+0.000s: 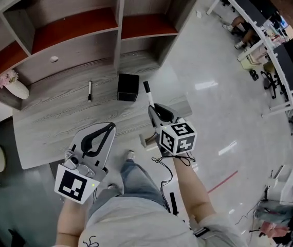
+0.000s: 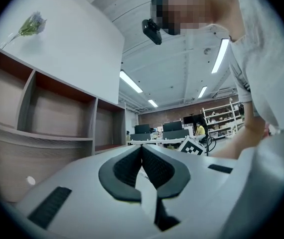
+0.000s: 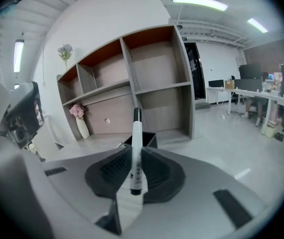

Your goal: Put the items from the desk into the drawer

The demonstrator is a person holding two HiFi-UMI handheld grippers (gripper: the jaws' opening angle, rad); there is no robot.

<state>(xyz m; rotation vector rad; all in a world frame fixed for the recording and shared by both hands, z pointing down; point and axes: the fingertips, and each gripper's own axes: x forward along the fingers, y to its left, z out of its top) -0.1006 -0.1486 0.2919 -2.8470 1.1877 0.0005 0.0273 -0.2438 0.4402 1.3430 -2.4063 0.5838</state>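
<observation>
My right gripper [image 1: 152, 110] is shut on a white marker with a black cap [image 1: 147, 90], which stands up out of its jaws over the desk's front edge. The right gripper view shows that marker [image 3: 135, 156] upright between the dark pads, the right gripper [image 3: 134, 159] pointing at the shelf unit. A second marker [image 1: 90, 91] lies on the grey wooden desk [image 1: 59, 122], to the left of a black box [image 1: 128, 87]. My left gripper [image 1: 110, 127] hangs over the desk's near edge, shut with nothing in it; the left gripper [image 2: 142, 152] points up and its pads meet.
A shelf unit with red-brown boards [image 1: 79, 27] stands at the back of the desk. A white vase of pink flowers [image 1: 14, 85] sits at the far left. The person's legs and shoe [image 1: 129, 156] are below the desk edge. Office desks [image 1: 270, 45] stand far right.
</observation>
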